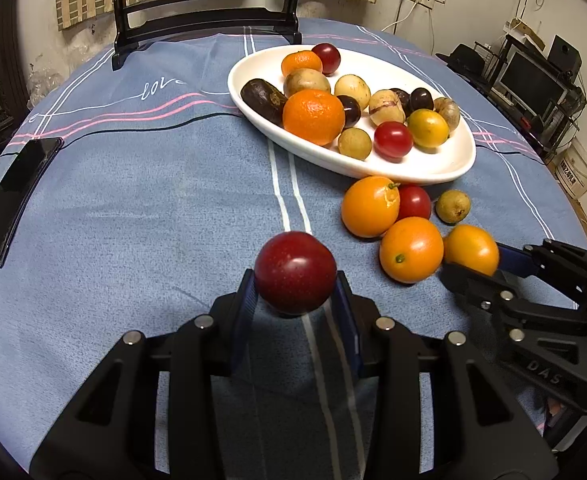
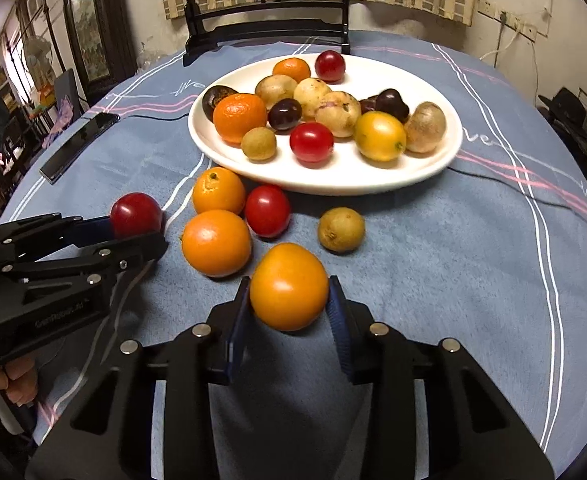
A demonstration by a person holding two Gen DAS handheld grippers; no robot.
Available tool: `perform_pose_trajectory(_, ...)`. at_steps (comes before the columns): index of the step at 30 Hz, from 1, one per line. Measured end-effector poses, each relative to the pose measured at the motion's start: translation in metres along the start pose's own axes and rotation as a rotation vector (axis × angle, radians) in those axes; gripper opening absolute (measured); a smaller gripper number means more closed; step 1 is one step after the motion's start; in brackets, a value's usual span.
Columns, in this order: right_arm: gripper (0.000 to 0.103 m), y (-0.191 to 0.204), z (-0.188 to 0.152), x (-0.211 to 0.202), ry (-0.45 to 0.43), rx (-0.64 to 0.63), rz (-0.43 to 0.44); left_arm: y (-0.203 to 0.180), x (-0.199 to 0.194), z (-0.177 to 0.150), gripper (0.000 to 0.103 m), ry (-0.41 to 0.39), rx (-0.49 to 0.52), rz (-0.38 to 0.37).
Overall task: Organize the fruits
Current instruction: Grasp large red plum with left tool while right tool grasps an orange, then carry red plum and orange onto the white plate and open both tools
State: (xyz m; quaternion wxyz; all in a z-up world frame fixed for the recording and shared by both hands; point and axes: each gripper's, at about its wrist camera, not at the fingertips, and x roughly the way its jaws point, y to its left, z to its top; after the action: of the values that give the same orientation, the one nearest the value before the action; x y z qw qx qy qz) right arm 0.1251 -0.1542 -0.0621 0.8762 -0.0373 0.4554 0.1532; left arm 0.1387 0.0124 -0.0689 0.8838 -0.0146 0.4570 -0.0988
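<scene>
Dark red and glossy, a plum (image 1: 295,272) sits pinched between the pads of the left tongs (image 1: 295,292), held just above the blue cloth of the worktop (image 1: 133,200). To its right, the right tongs (image 2: 289,304) are narrowed onto a yellow-orange fruit (image 2: 288,286), pads pressing both sides; it looks barely raised, if at all. Both grasps seem made, so the step in hand is the carry. Next, each piece needs lifting clear of the four loose fruits near the rim, then setting into a gap. The white oval dish (image 2: 433,168) farther back holds two mandarins, red and dark plums, pale brownish fruits and one yellow one, with bare room along its near edge.
</scene>
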Motion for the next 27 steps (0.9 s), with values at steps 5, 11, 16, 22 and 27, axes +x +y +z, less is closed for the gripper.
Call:
perform_pose_trajectory(5, 0.039, -0.015, -0.01, -0.013, -0.015, 0.039, 0.007, -0.002, -0.002, -0.001, 0.039, 0.002, -0.012, 0.017)
perform_pose_trajectory(11, 0.039, -0.029, -0.021, -0.03, -0.051, 0.067, 0.011, -0.004, -0.011, -0.006, 0.039, 0.0, -0.024, 0.034)
perform_pose_trajectory(16, 0.039, -0.034, -0.023, -0.038, -0.074, 0.083, 0.021, -0.006, -0.026, -0.005, 0.039, -0.026, -0.026, 0.035)
perform_pose_trajectory(22, 0.039, -0.039, -0.025, -0.048, -0.102, 0.095, 0.042, -0.017, -0.042, 0.0, 0.039, -0.057, -0.001, 0.018)
perform_pose_trajectory(27, 0.039, -0.04, -0.023, -0.058, -0.135, 0.098, 0.066, -0.027, -0.051, 0.009, 0.039, -0.073, 0.025, 0.002)
